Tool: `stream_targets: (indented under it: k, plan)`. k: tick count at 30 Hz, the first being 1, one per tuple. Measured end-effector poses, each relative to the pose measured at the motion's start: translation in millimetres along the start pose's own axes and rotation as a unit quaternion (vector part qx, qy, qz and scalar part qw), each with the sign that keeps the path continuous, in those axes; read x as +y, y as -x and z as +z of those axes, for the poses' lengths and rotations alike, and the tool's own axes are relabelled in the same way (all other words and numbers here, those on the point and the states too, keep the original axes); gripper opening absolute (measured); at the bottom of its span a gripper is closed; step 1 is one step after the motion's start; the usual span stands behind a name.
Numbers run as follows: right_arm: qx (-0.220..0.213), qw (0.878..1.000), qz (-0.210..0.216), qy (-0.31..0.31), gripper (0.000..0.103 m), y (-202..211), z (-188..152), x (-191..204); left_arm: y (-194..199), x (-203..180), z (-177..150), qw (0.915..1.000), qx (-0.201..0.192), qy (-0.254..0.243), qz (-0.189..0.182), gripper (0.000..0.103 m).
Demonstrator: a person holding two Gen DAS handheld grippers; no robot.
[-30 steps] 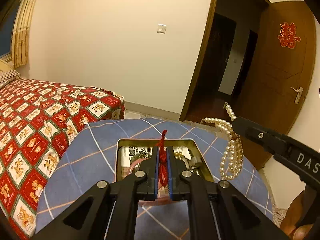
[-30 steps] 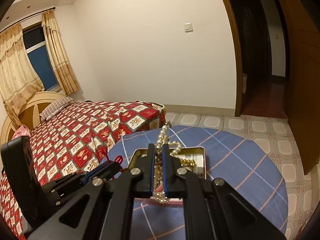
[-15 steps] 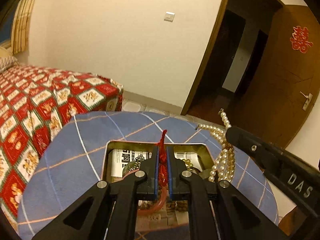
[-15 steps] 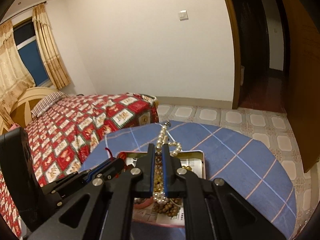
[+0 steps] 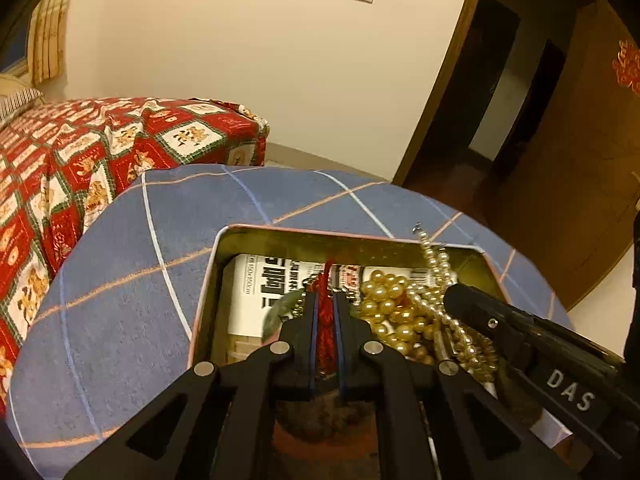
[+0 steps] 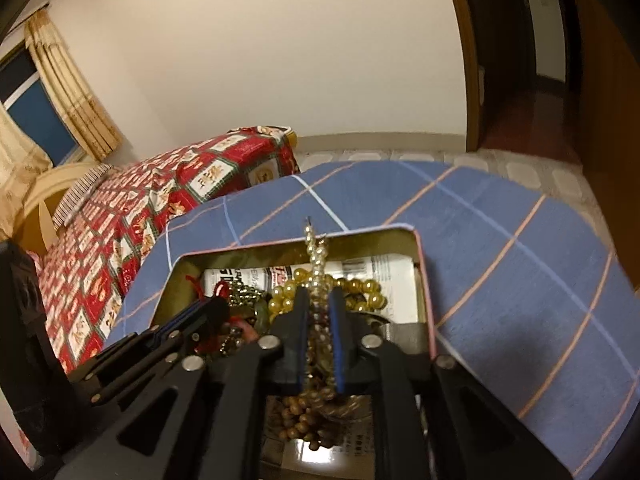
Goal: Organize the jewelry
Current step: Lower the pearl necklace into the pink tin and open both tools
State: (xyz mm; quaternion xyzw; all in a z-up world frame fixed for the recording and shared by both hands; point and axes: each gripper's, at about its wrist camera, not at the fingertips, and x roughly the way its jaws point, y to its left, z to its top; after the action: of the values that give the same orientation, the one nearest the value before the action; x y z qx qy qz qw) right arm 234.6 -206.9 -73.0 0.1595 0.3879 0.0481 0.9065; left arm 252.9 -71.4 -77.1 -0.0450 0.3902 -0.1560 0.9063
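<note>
An open metal tin (image 5: 224, 248) (image 6: 422, 264) stands on a round table with a blue checked cloth (image 5: 160, 240). It holds gold beads (image 5: 384, 292), brown beads (image 6: 304, 416) and a printed packet (image 5: 256, 284). My left gripper (image 5: 325, 298) is shut on a red cord (image 5: 326, 280), low inside the tin. My right gripper (image 6: 318, 296) is shut on a pearl necklace (image 6: 316, 256), also down in the tin; the pearls (image 5: 436, 260) lie over the gold beads. The right gripper (image 5: 452, 296) sits just right of the left one.
A bed with a red patterned cover (image 5: 80, 152) stands left of the table. A dark open doorway (image 5: 500, 80) and a wooden door (image 5: 592, 160) are at the right. A curtained window (image 6: 40, 92) is at the far left.
Both grippers have come down from above the table into the tin, carrying the red cord and the pearl necklace. The pearls now rest on the contents instead of hanging free.
</note>
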Motion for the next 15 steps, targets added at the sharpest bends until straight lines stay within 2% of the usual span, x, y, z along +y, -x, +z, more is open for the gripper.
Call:
stream_targets:
  k: [1, 2, 3, 4, 5, 6, 8, 9, 12, 15]
  plan:
    - [0.003, 1.000, 0.006, -0.007, 0.027, -0.5, -1.2, -2.6, -1.2, 0.4, -0.1, 1.0000, -0.001, -0.003, 0.009, 0.006]
    - [0.005, 1.000, 0.008, -0.008, 0.045, -0.7, -0.8, -2.8, -1.6, 1.1, -0.2, 0.9998, -0.003, -0.005, 0.018, 0.006]
    - [0.002, 1.000, 0.014, -0.007, 0.052, 2.4, -1.0, -2.3, -1.6, 1.8, -0.4, 0.9996, -0.005, -0.007, 0.025, 0.007]
    - [-0.003, 0.999, 0.035, -0.011, 0.064, 9.2, -1.7, -2.6, -1.1, 1.6, 0.1, 0.9996, -0.005, -0.007, 0.026, 0.009]
    - [-0.007, 0.999, 0.041, -0.014, 0.069, 13.8, -1.6, -2.0, 0.6, 0.7, 0.8, 0.9995, -0.004, -0.008, 0.030, 0.018]
    - [-0.017, 0.999, 0.042, -0.020, 0.069, 21.9, -1.9, -2.0, 0.8, 0.4, 1.9, 0.9994, -0.001, -0.008, 0.033, 0.037]
    - [-0.038, 0.998, 0.037, -0.027, 0.069, 38.1, -2.2, -3.4, 5.4, -0.7, 4.0, 0.9994, 0.001, -0.009, 0.033, 0.064]
    - [-0.045, 0.998, 0.033, -0.031, 0.069, 46.5, -2.9, -4.6, 12.4, -2.0, 4.0, 0.9997, -0.009, -0.009, 0.022, 0.067]
    - [-0.064, 0.997, 0.013, -0.037, 0.069, 65.1, -8.2, -7.6, 30.5, -7.5, 4.8, 0.9984, -0.026, -0.019, 0.047, 0.076]
    - [-0.075, 0.996, -0.007, -0.037, 0.074, 78.3, -17.6, -8.2, 44.5, -9.2, 0.6, 0.9977, -0.030, -0.022, 0.056, 0.076]
